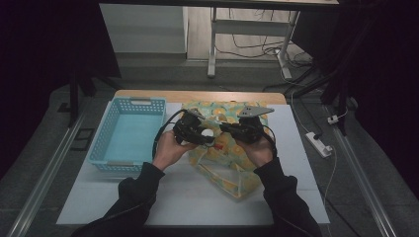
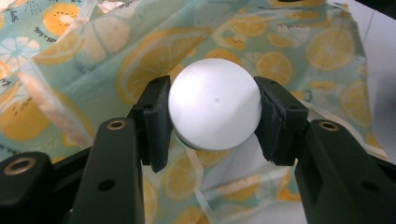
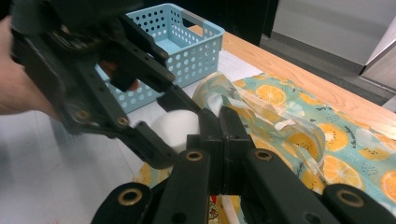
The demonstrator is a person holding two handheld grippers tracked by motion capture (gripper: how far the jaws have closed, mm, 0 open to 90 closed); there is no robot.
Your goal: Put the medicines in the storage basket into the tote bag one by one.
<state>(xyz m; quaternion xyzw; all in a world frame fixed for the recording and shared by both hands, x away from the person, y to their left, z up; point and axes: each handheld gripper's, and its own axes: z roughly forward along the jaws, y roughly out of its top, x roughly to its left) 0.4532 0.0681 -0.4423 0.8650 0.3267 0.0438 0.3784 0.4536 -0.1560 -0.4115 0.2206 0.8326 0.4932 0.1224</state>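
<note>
One white ball (image 2: 214, 110), seemingly one bag (image 1: 232, 148).

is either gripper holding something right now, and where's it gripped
The left gripper clamps a white ball by its opposite sides. The right gripper is shut, seemingly on the bag's clear edge, though the hold itself is hidden.

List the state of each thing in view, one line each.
Left tongs: shut on the white ball.
White ball: gripped, held above the bag.
Right tongs: shut; whether they pinch the bag's edge is unclear.
Bag: lying flat on the table, crumpled.
Basket: upright, empty.
</note>
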